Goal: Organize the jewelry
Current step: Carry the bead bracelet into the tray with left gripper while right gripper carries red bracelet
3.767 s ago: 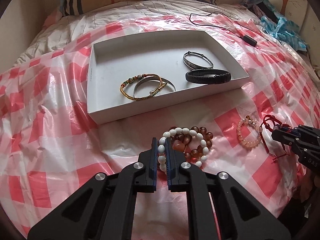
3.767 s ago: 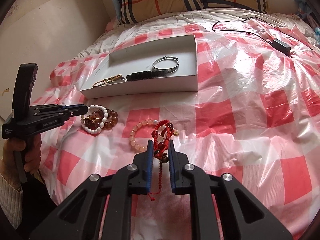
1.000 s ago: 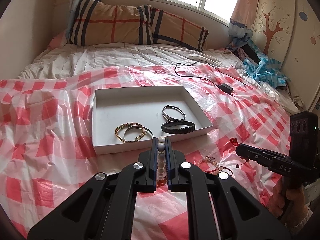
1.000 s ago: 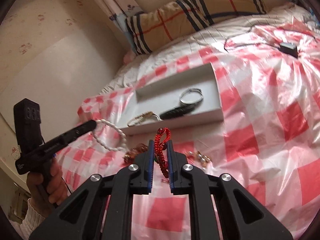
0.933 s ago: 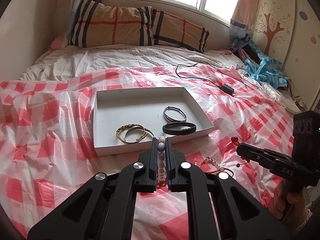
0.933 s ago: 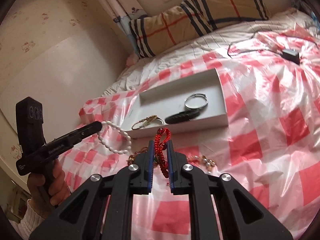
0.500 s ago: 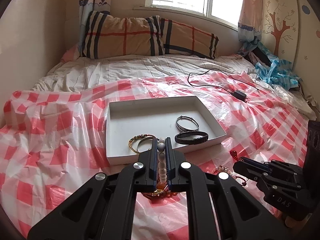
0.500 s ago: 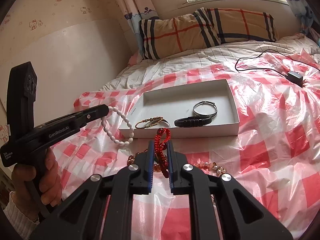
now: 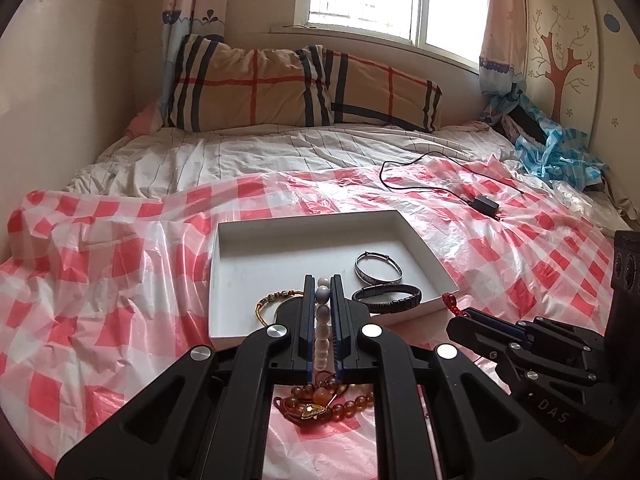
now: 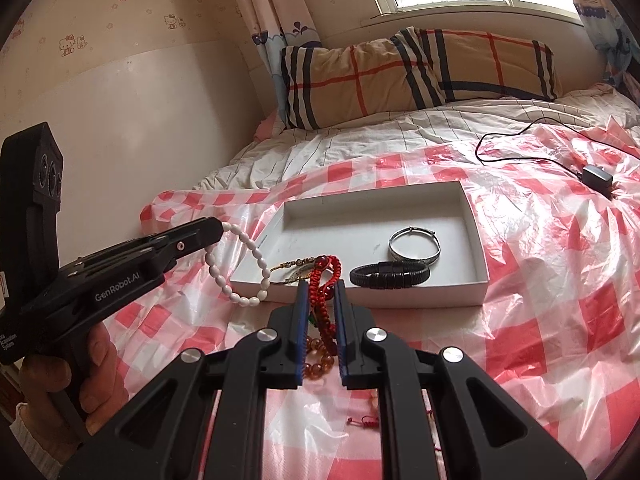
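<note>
My left gripper (image 9: pixel 322 285) is shut on a white bead bracelet (image 9: pixel 322 320), which hangs as a loop (image 10: pixel 244 268) from its tips in the right wrist view, just left of the tray's near corner. My right gripper (image 10: pixel 320 286) is shut on a red bead bracelet (image 10: pixel 325 280) with a cord trailing down. Both are lifted above the bed, near the front of the white tray (image 9: pixel 280 240). In the tray lie a silver bangle (image 9: pixel 378 273), a black band (image 9: pixel 387 298) and a gold bracelet (image 9: pixel 272 300). An amber bead bracelet (image 9: pixel 320 400) lies on the cloth below.
The bed carries a red-and-white checked plastic sheet (image 9: pixel 100 280). A black cable with adapter (image 9: pixel 486 203) lies behind the tray on the right. A plaid pillow (image 9: pixel 300 88) sits at the headboard, a wall (image 10: pixel 120 140) runs along the left. A hand (image 10: pixel 60 380) holds the left gripper.
Both grippers have tilted upward, bringing more of the window and pillow into view. The right gripper has rolled level and moved in toward the tray front. Both bracelets remain held.
</note>
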`<move>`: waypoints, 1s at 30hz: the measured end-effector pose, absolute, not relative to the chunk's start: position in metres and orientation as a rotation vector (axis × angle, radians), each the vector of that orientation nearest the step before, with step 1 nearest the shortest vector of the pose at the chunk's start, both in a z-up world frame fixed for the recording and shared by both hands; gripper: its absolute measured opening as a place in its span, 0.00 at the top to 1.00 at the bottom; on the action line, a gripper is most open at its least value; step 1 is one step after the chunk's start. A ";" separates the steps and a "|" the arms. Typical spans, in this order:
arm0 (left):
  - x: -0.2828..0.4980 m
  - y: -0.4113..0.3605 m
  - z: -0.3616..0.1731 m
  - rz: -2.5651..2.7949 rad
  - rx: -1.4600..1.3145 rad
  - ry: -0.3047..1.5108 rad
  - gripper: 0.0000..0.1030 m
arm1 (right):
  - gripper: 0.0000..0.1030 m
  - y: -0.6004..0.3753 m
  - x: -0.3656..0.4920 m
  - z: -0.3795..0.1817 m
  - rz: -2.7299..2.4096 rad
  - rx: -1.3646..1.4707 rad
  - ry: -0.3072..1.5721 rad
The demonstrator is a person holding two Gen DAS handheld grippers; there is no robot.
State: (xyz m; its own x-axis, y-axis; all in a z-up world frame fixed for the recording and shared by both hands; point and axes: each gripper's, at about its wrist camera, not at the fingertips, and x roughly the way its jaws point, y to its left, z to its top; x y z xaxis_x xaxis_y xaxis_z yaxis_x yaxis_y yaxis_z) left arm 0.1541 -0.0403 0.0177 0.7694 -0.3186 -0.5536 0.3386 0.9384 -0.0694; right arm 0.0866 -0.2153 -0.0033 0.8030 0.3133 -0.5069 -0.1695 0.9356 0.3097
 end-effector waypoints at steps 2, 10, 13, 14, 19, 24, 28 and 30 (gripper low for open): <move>0.157 -0.043 0.019 -0.359 0.026 0.589 0.93 | 0.87 -0.218 0.091 -0.003 0.253 0.255 0.580; 0.183 -0.050 0.019 -0.375 -0.074 0.608 0.93 | 0.87 -0.230 0.120 0.004 0.215 0.260 0.551; 0.192 -0.055 0.023 -0.381 -0.082 0.598 0.93 | 0.87 -0.232 0.133 0.006 0.204 0.258 0.536; 0.194 -0.057 0.025 -0.381 -0.083 0.592 0.93 | 0.87 -0.233 0.138 0.007 0.203 0.258 0.528; 0.231 -0.062 0.006 -0.316 -0.069 0.694 0.93 | 0.53 -0.230 0.181 -0.009 0.157 0.225 0.613; 0.236 -0.046 -0.010 -0.261 -0.078 0.757 0.93 | 0.53 -0.233 0.166 -0.019 0.133 0.187 0.658; 0.229 -0.037 -0.011 -0.238 -0.055 0.759 0.93 | 0.58 -0.232 0.157 -0.039 0.133 0.172 0.745; 0.228 -0.032 -0.013 -0.229 -0.058 0.778 0.92 | 0.64 -0.233 0.160 -0.047 0.126 0.167 0.776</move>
State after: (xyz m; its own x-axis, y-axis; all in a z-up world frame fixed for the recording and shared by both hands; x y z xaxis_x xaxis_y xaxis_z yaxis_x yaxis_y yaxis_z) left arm 0.2275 -0.0321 -0.0134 0.6887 -0.2256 -0.6891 0.1831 0.9737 -0.1357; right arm 0.1599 -0.2332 -0.0470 0.7072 0.1744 -0.6852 -0.0514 0.9792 0.1962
